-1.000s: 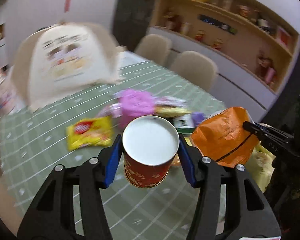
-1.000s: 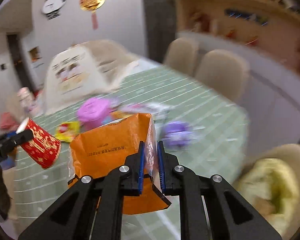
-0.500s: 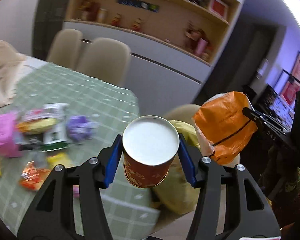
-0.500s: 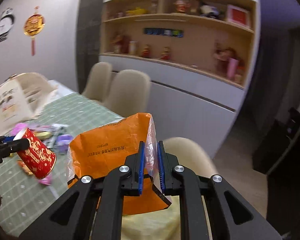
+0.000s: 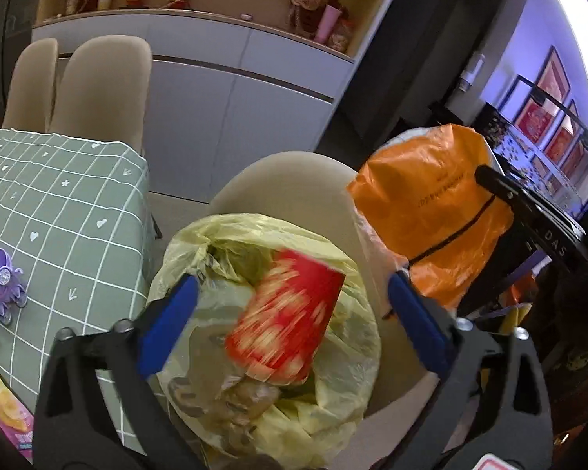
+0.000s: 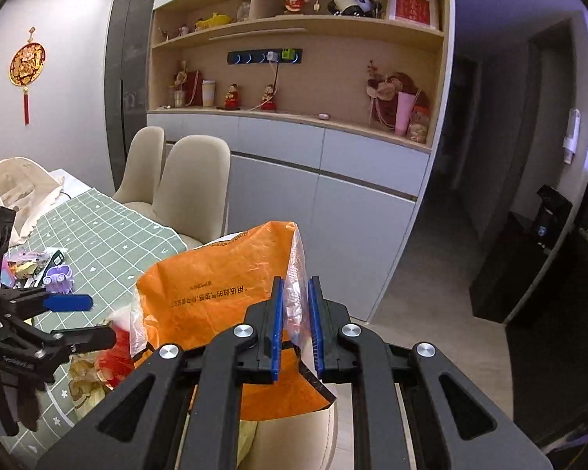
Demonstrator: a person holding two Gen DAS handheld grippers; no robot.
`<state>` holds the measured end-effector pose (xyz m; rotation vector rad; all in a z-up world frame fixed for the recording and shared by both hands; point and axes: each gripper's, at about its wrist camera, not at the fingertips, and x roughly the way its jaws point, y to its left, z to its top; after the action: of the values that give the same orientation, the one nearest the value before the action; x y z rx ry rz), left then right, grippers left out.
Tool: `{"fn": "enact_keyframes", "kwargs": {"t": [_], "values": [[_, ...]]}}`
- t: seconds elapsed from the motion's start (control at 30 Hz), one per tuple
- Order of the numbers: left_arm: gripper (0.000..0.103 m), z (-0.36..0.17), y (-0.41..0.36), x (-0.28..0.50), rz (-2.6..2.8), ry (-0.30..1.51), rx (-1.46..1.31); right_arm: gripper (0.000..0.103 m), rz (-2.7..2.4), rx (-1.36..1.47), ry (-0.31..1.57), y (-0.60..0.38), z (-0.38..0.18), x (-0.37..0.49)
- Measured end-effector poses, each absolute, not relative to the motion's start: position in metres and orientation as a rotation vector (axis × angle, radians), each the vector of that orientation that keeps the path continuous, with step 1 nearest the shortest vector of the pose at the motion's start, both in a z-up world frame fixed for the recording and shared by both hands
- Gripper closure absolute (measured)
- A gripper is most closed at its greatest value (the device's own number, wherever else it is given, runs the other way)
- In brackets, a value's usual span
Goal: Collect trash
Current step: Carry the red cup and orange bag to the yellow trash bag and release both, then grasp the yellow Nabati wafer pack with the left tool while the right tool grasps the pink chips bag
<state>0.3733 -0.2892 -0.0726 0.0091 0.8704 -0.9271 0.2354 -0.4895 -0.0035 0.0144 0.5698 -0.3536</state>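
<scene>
A red paper cup (image 5: 288, 315) falls, blurred, between the spread jaws of my open left gripper (image 5: 290, 293) into a yellow trash bag (image 5: 215, 243) that sits on a beige chair (image 5: 286, 180). My right gripper (image 6: 296, 313) is shut on an orange plastic wrapper (image 6: 215, 293) and holds it above the chair, right of the bag; the wrapper also shows in the left wrist view (image 5: 427, 211). In the right wrist view the red cup (image 6: 115, 356) shows below my left gripper's fingers (image 6: 68, 302).
A table with a green checked cloth (image 5: 58, 196) stands left of the chair, with a purple toy (image 5: 0, 282) and a yellow snack packet (image 5: 0, 399) on it. Two more beige chairs (image 6: 192, 184) stand by a white cabinet (image 6: 313, 196). A dark hallway lies to the right.
My left gripper swung from the table to over the yellow bag, opened and let go of the red cup, which now drops. My right gripper moved along, still holding the orange wrapper.
</scene>
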Motion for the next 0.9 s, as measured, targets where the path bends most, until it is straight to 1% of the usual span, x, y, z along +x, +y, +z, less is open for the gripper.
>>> {"fn": "enact_keyframes", "kwargs": {"t": [0.13, 0.23, 0.37, 0.5, 0.6, 0.63, 0.77, 0.83, 0.9], "values": [[0.010, -0.067, -0.265, 0.387, -0.852, 0.871, -0.065, 0.090, -0.322, -0.029, 0.580, -0.482, -0.015, 0.252], [0.010, -0.060, -0.233, 0.397, -0.770, 0.853, -0.115, 0.090, -0.321, -0.146, 0.580, -0.455, -0.029, 0.268], [0.010, -0.054, -0.188, 0.401, -0.665, 0.827, -0.146, 0.090, -0.269, -0.320, 0.639, -0.412, -0.071, 0.293], [0.010, -0.053, -0.142, 0.397, -0.571, 0.822, -0.173, 0.090, -0.151, -0.365, 0.715, -0.375, -0.116, 0.307], [0.010, -0.058, -0.109, 0.398, -0.502, 0.839, -0.192, 0.090, -0.060, -0.288, 0.780, -0.359, -0.139, 0.313], [0.010, -0.058, -0.101, 0.397, -0.486, 0.842, -0.197, 0.090, -0.028, -0.210, 0.815, -0.361, -0.145, 0.318], [0.010, -0.064, -0.060, 0.390, -0.416, 0.856, -0.215, 0.090, -0.015, 0.016, 0.901, -0.379, -0.160, 0.332], [0.010, -0.067, -0.043, 0.386, -0.389, 0.857, -0.214, 0.089, -0.036, 0.068, 0.912, -0.385, -0.160, 0.335], [0.010, -0.068, -0.024, 0.382, -0.355, 0.852, -0.210, 0.082, -0.051, 0.111, 0.912, -0.391, -0.157, 0.334]]}}
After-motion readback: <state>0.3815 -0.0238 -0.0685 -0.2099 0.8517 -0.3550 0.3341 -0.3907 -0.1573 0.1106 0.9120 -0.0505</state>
